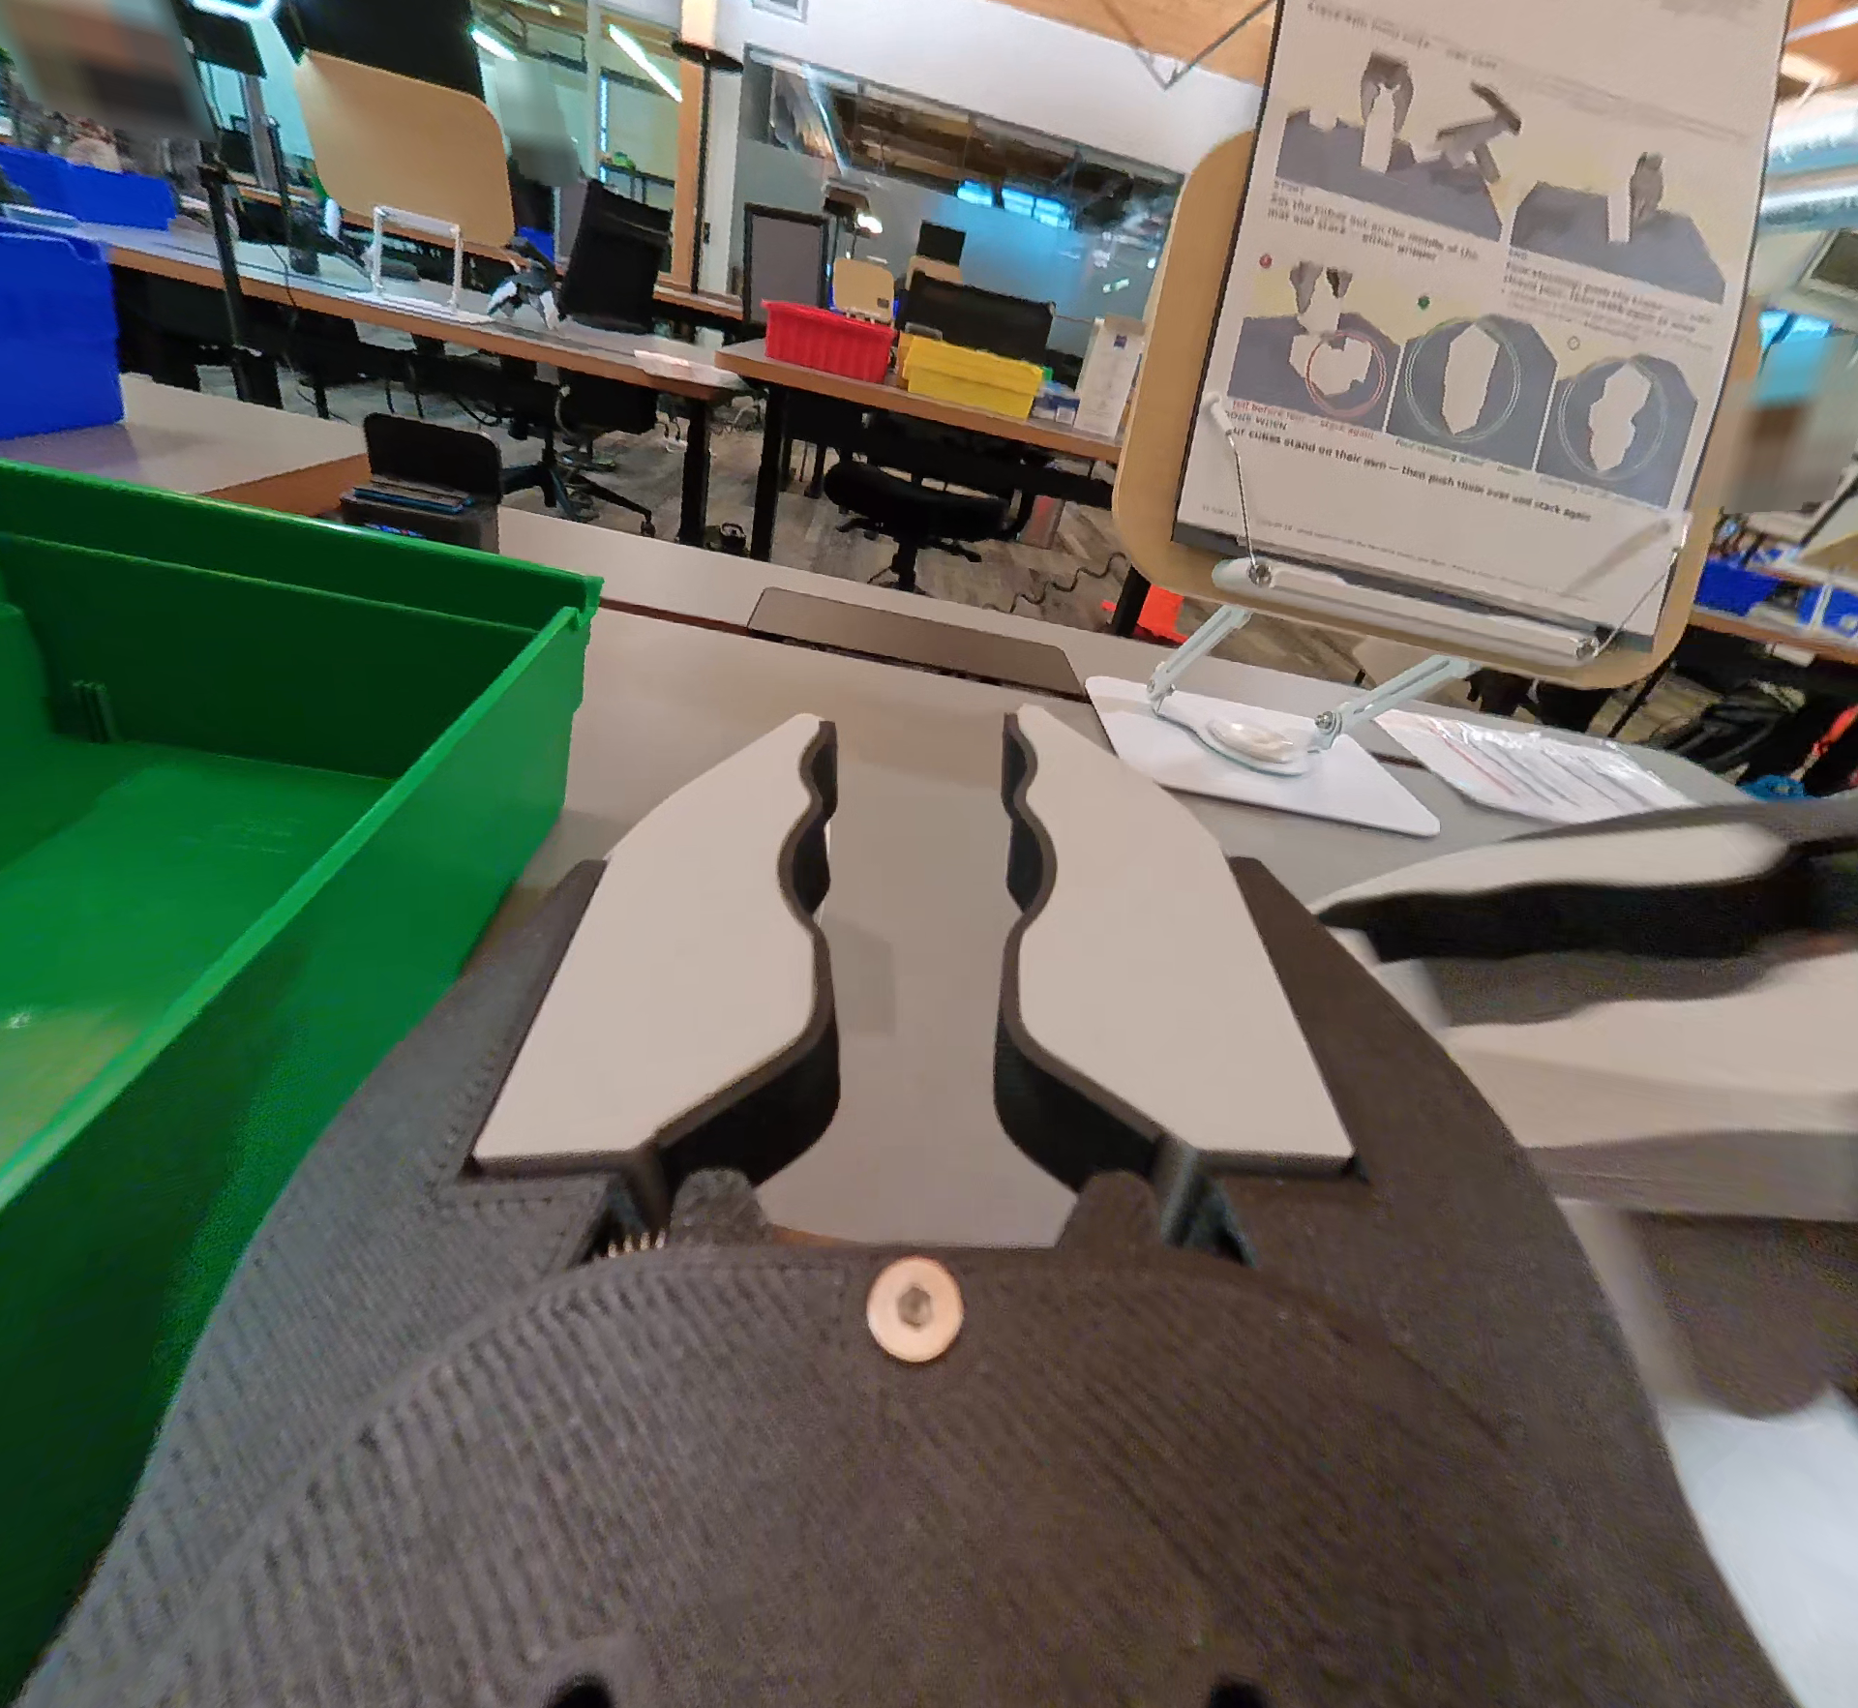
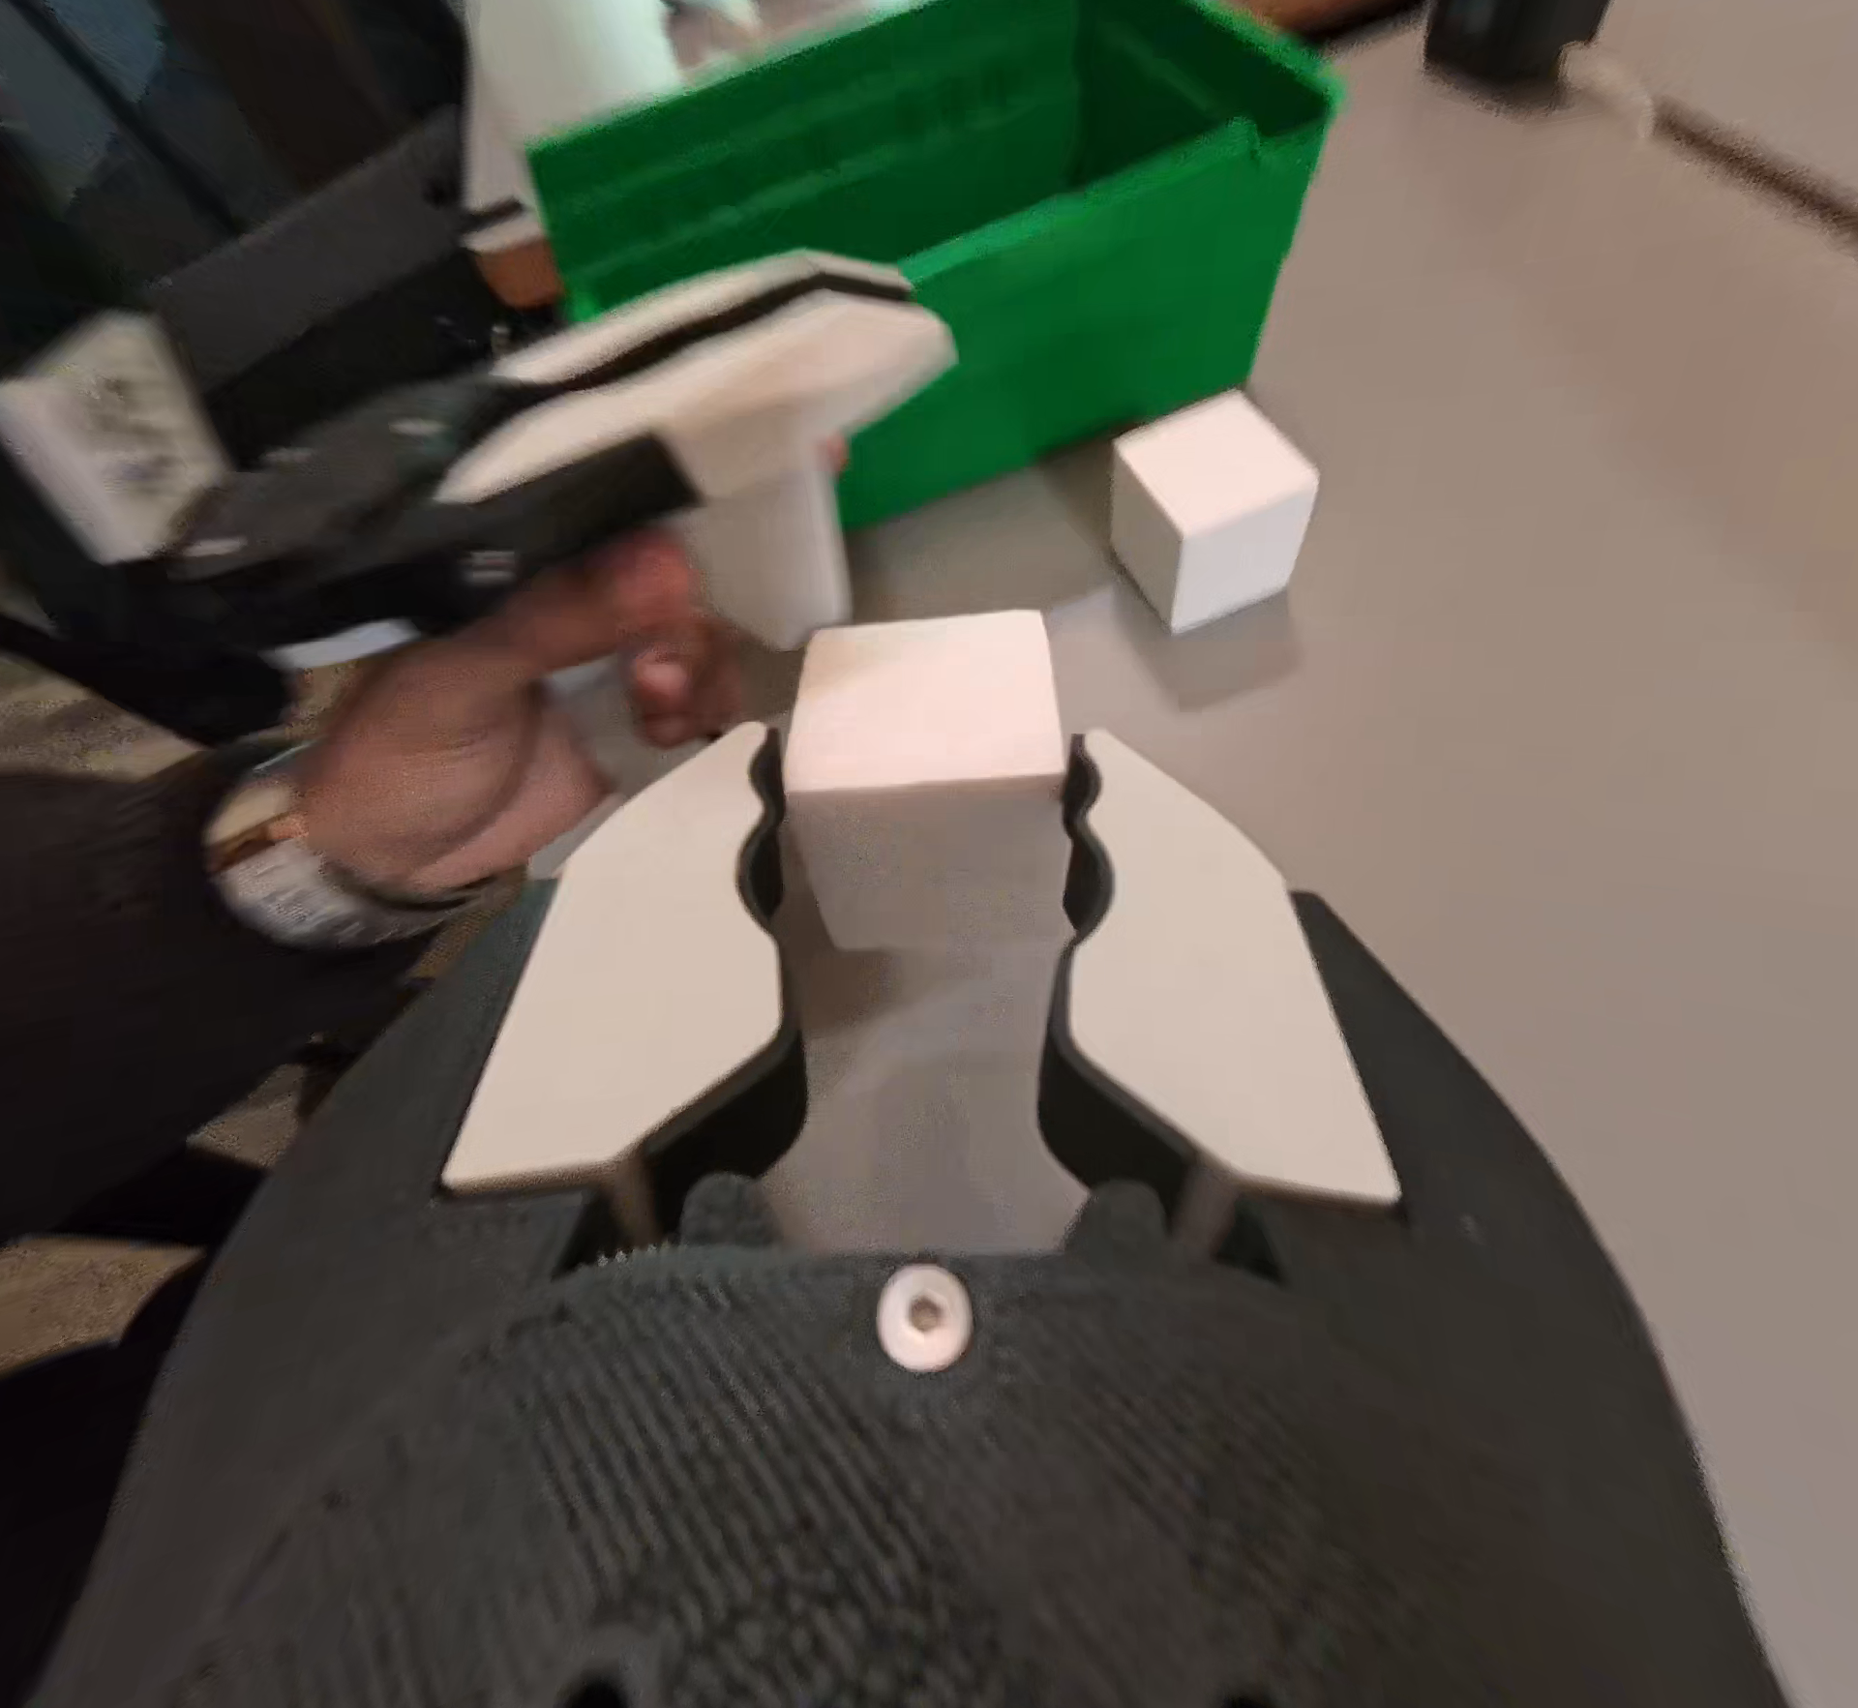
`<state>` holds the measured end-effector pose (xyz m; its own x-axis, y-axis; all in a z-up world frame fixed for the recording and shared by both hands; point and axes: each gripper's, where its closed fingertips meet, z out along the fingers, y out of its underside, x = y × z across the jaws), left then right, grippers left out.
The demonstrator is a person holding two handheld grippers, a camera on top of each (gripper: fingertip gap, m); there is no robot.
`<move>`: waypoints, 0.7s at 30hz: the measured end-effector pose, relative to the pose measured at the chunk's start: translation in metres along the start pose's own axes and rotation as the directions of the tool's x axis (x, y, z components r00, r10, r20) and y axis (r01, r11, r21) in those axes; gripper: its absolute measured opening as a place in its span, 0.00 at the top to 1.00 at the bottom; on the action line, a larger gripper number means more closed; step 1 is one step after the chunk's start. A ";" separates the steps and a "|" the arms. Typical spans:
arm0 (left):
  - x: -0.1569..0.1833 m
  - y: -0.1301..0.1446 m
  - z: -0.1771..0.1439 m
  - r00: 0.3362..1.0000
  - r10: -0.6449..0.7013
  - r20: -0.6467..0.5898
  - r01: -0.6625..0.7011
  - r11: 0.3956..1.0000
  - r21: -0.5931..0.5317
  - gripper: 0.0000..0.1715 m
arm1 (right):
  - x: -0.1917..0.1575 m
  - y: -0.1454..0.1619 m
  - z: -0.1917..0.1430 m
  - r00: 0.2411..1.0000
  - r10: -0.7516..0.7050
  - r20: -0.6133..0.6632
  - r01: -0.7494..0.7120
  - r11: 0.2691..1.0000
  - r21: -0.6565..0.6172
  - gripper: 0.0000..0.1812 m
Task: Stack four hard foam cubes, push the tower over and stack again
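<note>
Between the two fingertips of the right gripper (image 2: 923,780), at the middle of the right wrist view, sat a white foam cube (image 2: 920,735). The pads (image 2: 1081,805) stood at its left and right faces, so the tongs looked closed on it, though the picture was blurred by motion and I could not tell if the cube was lifted or resting on the grey table (image 2: 1508,654). A second cube (image 2: 1212,509) stood alone to the upper right of the first one, near the front wall of the green bin (image 2: 1056,302). Left of centre, a person's hand (image 2: 483,745) held the left gripper (image 2: 855,333), and a pale block (image 2: 779,544), maybe another cube or two, showed under its fingers, but it was too blurred to be sure.

In the left wrist view the left gripper (image 1: 917,735) pointed over the table toward a paper sheet on a stand (image 1: 1488,252) at upper right. Its tongs were apart by a moderate gap with nothing between them. The green bin (image 1: 302,755) filled the left side.

I judged the step to be a stacking one, early or in the middle, because no tower of four was visible. The next move probably asked to carry the held cube over another cube, put the faces square, and release only when it rested flat.
</note>
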<state>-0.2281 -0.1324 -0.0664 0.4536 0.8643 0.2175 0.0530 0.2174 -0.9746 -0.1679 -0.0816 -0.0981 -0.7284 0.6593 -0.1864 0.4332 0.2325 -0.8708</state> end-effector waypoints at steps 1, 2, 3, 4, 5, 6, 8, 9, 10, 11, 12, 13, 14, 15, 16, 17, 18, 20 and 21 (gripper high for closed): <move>-0.001 -0.002 -0.001 1.000 -0.007 0.004 0.007 1.000 0.011 0.82 | -0.010 -0.013 -0.020 0.998 -0.057 0.009 0.056 0.998 0.036 0.70; 0.000 -0.004 -0.002 1.000 -0.011 -0.004 0.011 1.000 0.024 0.82 | -0.015 -0.025 -0.042 0.995 -0.099 -0.009 0.100 0.993 0.068 0.70; 0.004 -0.010 -0.004 0.999 -0.026 -0.032 0.028 0.997 0.066 0.82 | -0.014 -0.036 -0.064 0.989 -0.137 -0.051 0.142 0.986 0.089 0.70; 0.008 -0.018 -0.008 0.997 -0.045 -0.058 0.051 0.993 0.105 0.82 | -0.011 -0.047 -0.086 0.980 -0.173 -0.096 0.183 0.977 0.107 0.70; 0.011 -0.021 -0.010 0.996 -0.054 -0.074 0.062 0.991 0.117 0.82 | -0.006 -0.058 -0.108 0.972 -0.193 -0.133 0.210 0.969 0.132 0.70; 0.012 -0.019 -0.010 0.996 -0.047 -0.078 0.055 0.993 0.108 0.82 | -0.002 -0.066 -0.130 0.968 -0.199 -0.155 0.223 0.962 0.155 0.70; 0.012 -0.006 -0.005 0.998 -0.024 -0.053 0.026 0.999 0.048 0.82 | 0.013 -0.071 -0.171 0.959 -0.191 -0.208 0.231 0.955 0.187 0.70; 0.014 0.000 -0.003 0.998 -0.023 -0.056 0.024 1.000 0.016 0.82 | 0.023 -0.067 -0.189 0.954 -0.183 -0.237 0.231 0.954 0.194 0.70; 0.019 0.004 -0.002 0.997 -0.027 -0.074 0.027 1.000 -0.005 0.81 | 0.034 -0.059 -0.205 0.949 -0.181 -0.257 0.234 0.952 0.195 0.70; 0.023 0.008 -0.001 0.995 -0.030 -0.092 0.029 0.999 -0.020 0.81 | 0.045 -0.046 -0.219 0.946 -0.181 -0.268 0.237 0.952 0.193 0.70; 0.027 0.010 0.000 0.994 -0.029 -0.106 0.026 0.999 -0.033 0.81 | 0.054 -0.031 -0.230 0.948 -0.177 -0.263 0.233 0.952 0.197 0.70; 0.030 0.013 0.000 0.992 -0.026 -0.120 0.020 0.999 -0.046 0.81 | 0.060 -0.014 -0.238 0.958 -0.173 -0.227 0.222 0.952 0.211 0.70; 0.035 0.016 0.001 0.990 -0.026 -0.138 0.017 0.998 -0.062 0.81 | 0.061 0.002 -0.242 0.973 -0.173 -0.152 0.204 0.953 0.224 0.70; 0.039 0.019 0.001 0.987 -0.027 -0.155 0.016 0.997 -0.075 0.81 | 0.062 0.016 -0.245 0.983 -0.170 -0.075 0.183 0.953 0.240 0.70; 0.043 0.021 0.002 0.985 -0.030 -0.172 0.015 0.996 -0.087 0.81 | 0.066 0.026 -0.248 0.987 -0.158 -0.024 0.159 0.953 0.257 0.70; 0.047 0.024 0.003 0.982 -0.033 -0.184 0.015 0.995 -0.100 0.81 | 0.071 0.032 -0.249 0.990 -0.139 0.009 0.131 0.954 0.271 0.70; 0.050 0.026 0.003 0.980 -0.036 -0.195 0.014 0.994 -0.111 0.81 | 0.075 0.035 -0.250 0.991 -0.123 0.047 0.105 0.954 0.281 0.70; 0.057 0.030 0.004 0.975 -0.026 -0.219 -0.002 0.992 -0.127 0.81 | 0.077 0.038 -0.247 0.987 -0.116 0.107 0.083 0.957 0.277 0.70; 0.059 0.032 0.004 0.973 -0.016 -0.229 -0.016 0.991 -0.135 0.81 | 0.078 0.040 -0.244 0.985 -0.127 0.116 0.093 0.960 0.265 0.70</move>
<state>-0.2033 -0.0723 -0.0849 0.6445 0.7338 0.2149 0.1657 0.1403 -0.9761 -0.0774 0.1539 -0.0366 -0.8341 0.5371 -0.1253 0.2075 0.0952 -0.9736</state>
